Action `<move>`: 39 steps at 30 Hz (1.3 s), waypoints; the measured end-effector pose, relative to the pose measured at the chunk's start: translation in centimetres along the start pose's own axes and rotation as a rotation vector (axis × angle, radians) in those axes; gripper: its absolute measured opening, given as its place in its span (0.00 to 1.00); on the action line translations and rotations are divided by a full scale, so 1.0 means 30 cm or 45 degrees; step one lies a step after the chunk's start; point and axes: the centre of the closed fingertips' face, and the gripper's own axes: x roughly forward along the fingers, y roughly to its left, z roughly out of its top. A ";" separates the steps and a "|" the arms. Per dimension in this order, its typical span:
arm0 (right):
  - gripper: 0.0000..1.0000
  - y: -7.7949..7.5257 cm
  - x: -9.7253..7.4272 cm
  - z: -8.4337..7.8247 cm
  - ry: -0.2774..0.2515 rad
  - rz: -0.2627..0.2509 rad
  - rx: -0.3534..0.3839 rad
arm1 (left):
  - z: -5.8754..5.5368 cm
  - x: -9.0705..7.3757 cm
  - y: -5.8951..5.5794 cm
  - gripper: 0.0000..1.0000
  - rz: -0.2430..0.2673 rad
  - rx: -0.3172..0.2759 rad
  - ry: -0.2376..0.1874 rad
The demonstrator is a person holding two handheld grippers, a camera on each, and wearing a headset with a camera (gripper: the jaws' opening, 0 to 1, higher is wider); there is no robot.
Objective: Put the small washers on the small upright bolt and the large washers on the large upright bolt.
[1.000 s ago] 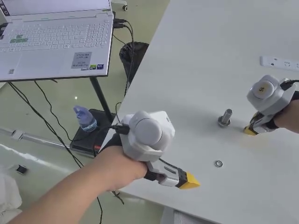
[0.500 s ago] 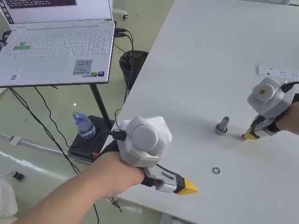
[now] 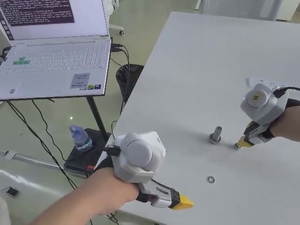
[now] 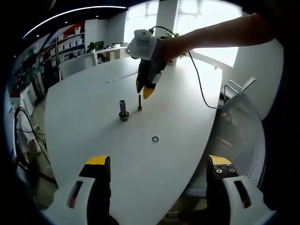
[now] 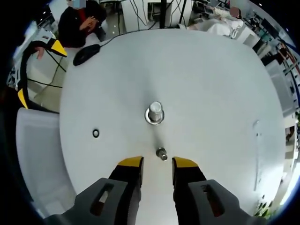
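Observation:
On the white table point(image 3: 197, 70) a large upright bolt point(image 3: 215, 135) stands on its wide base. Just right of it is a small upright bolt point(image 3: 237, 146). My right gripper point(image 3: 243, 142) hovers over the small bolt with its yellow tips beside it. In the right gripper view the small bolt point(image 5: 161, 153) sits just ahead of the right gripper point(image 5: 158, 164), whose jaws are apart and hold nothing. One small washer point(image 3: 211, 179) lies flat nearer the table's front edge. My left gripper point(image 3: 183, 202) is near that edge. In its own view the left gripper point(image 4: 158, 161) stands wide open, facing the washer point(image 4: 155, 138) and the large bolt point(image 4: 123, 110).
A laptop point(image 3: 51, 56) on a stand is off the table's left edge, with a water bottle point(image 3: 80, 138), cables and a black bin point(image 3: 126, 75) on the floor below. A white power strip point(image 3: 255, 82) lies on the table behind the right gripper. A mesh chair point(image 4: 239, 140) is at the near edge.
The head view has tilted up and shifted. My right gripper stays by the bolts, and the small bolt now shows clear of its tips. The left gripper has barely moved.

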 end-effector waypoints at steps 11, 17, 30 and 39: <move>0.26 0.057 -0.021 0.030 -0.027 0.004 -0.020 | 0.016 -0.009 -0.013 0.86 0.009 -0.007 -0.018; 0.26 0.118 -0.009 0.035 -0.014 0.033 -0.071 | 0.049 -0.023 0.019 0.88 0.027 -0.037 -0.062; 0.30 0.193 0.035 0.043 -0.042 0.094 -0.078 | 0.056 -0.013 0.023 0.88 0.013 -0.016 -0.047; 0.31 0.266 0.075 0.009 -0.030 0.125 -0.069 | 0.053 -0.013 0.018 0.88 0.010 -0.014 -0.043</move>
